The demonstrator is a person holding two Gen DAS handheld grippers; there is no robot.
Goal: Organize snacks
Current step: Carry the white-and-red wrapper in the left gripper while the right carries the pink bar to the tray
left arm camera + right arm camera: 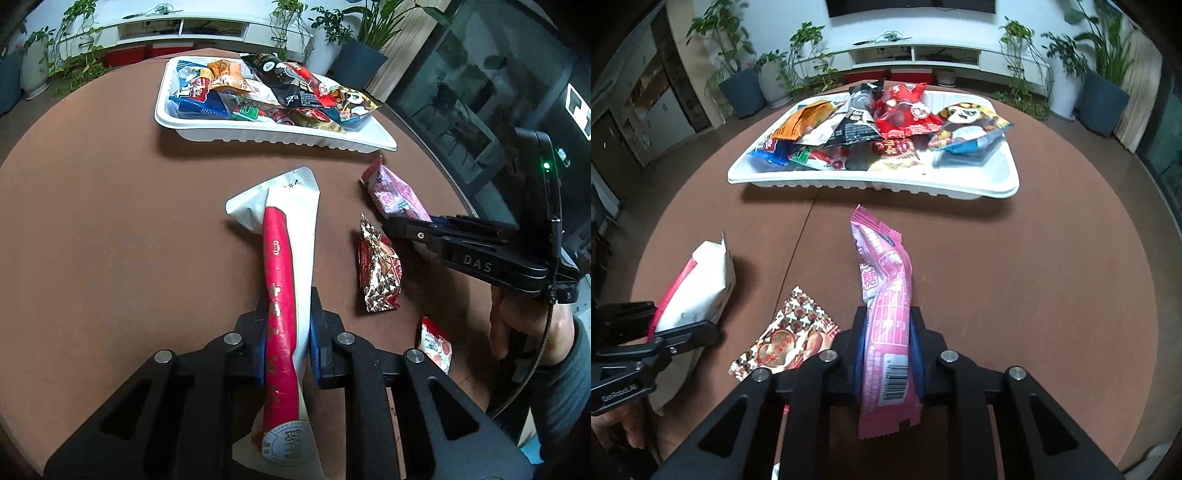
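My left gripper point(287, 314) is shut on a long white and red snack pouch point(286, 254), held above the brown round table point(110, 229). My right gripper point(888, 328) is shut on a pink candy packet point(886, 295); in the left wrist view this packet point(393, 194) sticks out of the right gripper point(406, 225). The white pouch also shows at the left of the right wrist view point(701, 288). A white tray point(258, 129) full of snack packets stands at the far side of the table; it also shows in the right wrist view point(879, 181).
A brown and gold patterned candy packet point(378, 267) lies on the table between the grippers, also seen in the right wrist view point(786, 338). A red and white packet point(436, 345) lies near the table's right edge. Potted plants and a white cabinet stand behind the table.
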